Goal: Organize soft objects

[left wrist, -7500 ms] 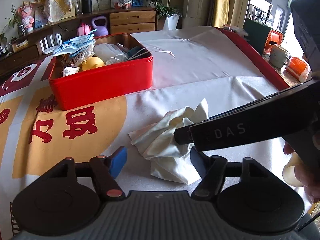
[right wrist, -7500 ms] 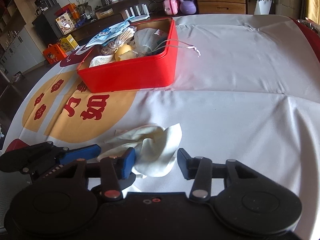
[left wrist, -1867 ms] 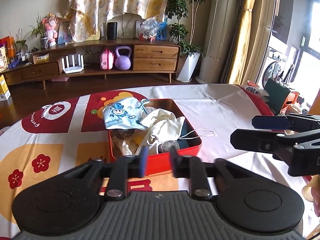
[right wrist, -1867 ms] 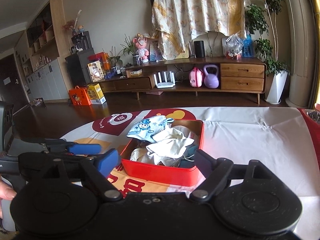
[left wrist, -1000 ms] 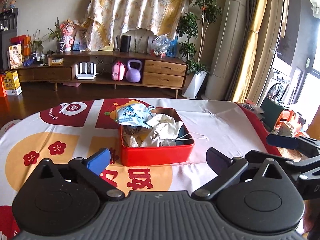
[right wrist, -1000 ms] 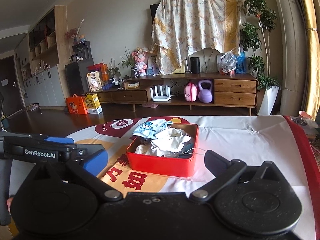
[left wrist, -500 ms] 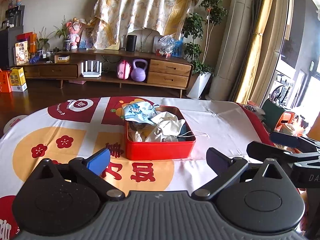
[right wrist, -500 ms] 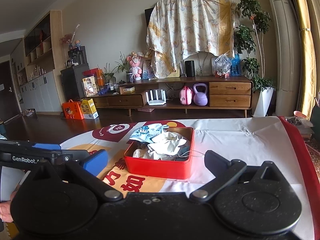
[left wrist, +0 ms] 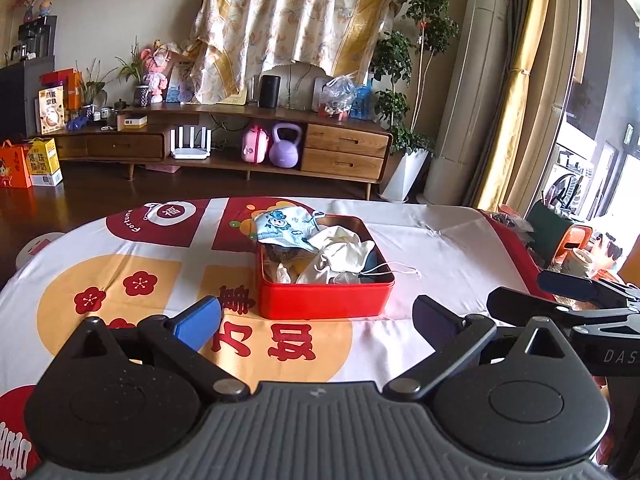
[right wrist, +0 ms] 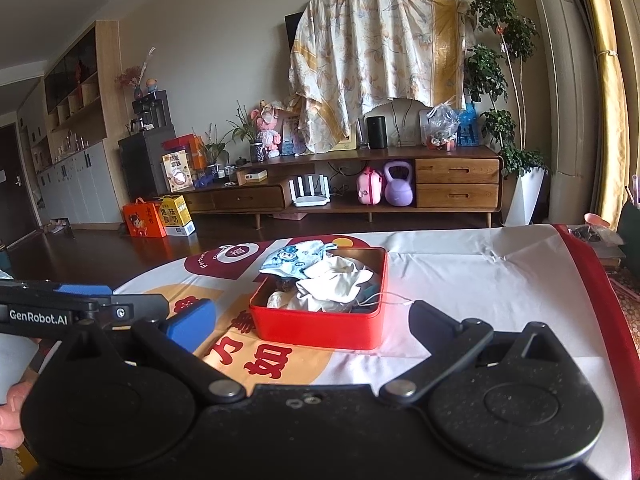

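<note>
Left gripper hangs above the near edge of the table, jaws spread wide, nothing between them. Its blue pad sits over the yellow disc print on the tablecloth.

Centre of both views: red tin sits on the tablecloth, well apart from both grippers, lid off, packed with soft items. A blue-and-white cartoon face mask lies on top at the far-left corner and overhangs the rim. A crumpled cream cloth lies beside it toward the middle, inside the tin. A dark item sits under the cloth on the right side; cannot tell what it is. A white drawstring trails over the tin's right rim onto the tablecloth.

Right gripper hangs at about the same height, jaws also spread wide and empty; in the left wrist view its 2 fingers jut in from the right edge. In the right wrist view the left gripper's arm enters from the left edge, with a person's fingertips visible below it.

Background: a long wooden sideboard against the wall with a purple kettlebell under it, and a patterned sheet draped above.
</note>
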A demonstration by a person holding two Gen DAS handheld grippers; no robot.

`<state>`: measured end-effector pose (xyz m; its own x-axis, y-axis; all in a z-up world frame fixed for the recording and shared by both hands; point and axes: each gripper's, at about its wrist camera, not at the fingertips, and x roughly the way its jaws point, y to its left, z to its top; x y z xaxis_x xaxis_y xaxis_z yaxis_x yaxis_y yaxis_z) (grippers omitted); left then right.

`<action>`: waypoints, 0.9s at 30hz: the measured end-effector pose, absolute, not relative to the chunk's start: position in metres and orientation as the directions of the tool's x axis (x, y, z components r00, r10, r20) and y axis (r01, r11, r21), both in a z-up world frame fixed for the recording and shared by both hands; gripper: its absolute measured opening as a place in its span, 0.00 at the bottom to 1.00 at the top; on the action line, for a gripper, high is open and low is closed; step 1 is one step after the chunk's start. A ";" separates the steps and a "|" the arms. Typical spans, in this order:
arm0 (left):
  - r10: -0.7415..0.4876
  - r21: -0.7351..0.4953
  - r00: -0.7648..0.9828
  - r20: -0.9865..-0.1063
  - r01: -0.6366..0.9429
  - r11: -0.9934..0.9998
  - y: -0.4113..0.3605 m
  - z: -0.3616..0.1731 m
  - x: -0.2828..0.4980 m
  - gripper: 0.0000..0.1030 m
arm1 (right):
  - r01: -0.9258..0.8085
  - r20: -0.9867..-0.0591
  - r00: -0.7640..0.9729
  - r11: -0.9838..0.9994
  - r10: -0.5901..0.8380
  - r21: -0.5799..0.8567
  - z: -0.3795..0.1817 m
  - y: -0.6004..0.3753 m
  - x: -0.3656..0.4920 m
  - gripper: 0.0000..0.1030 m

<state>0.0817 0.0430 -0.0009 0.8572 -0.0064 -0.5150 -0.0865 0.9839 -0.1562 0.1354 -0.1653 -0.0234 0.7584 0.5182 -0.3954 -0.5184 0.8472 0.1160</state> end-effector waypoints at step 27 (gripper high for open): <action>-0.020 -0.137 0.868 -0.496 -0.056 0.989 0.040 0.006 0.067 1.00 | -0.513 -0.399 0.762 0.852 0.509 0.107 -0.021 -0.161 0.123 1.00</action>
<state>0.0673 0.0395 0.0060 0.8681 -0.0198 -0.4960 -0.0556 0.9890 -0.1369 0.1226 -0.1608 -0.0212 0.7623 0.5094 -0.3993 -0.5130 0.8517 0.1072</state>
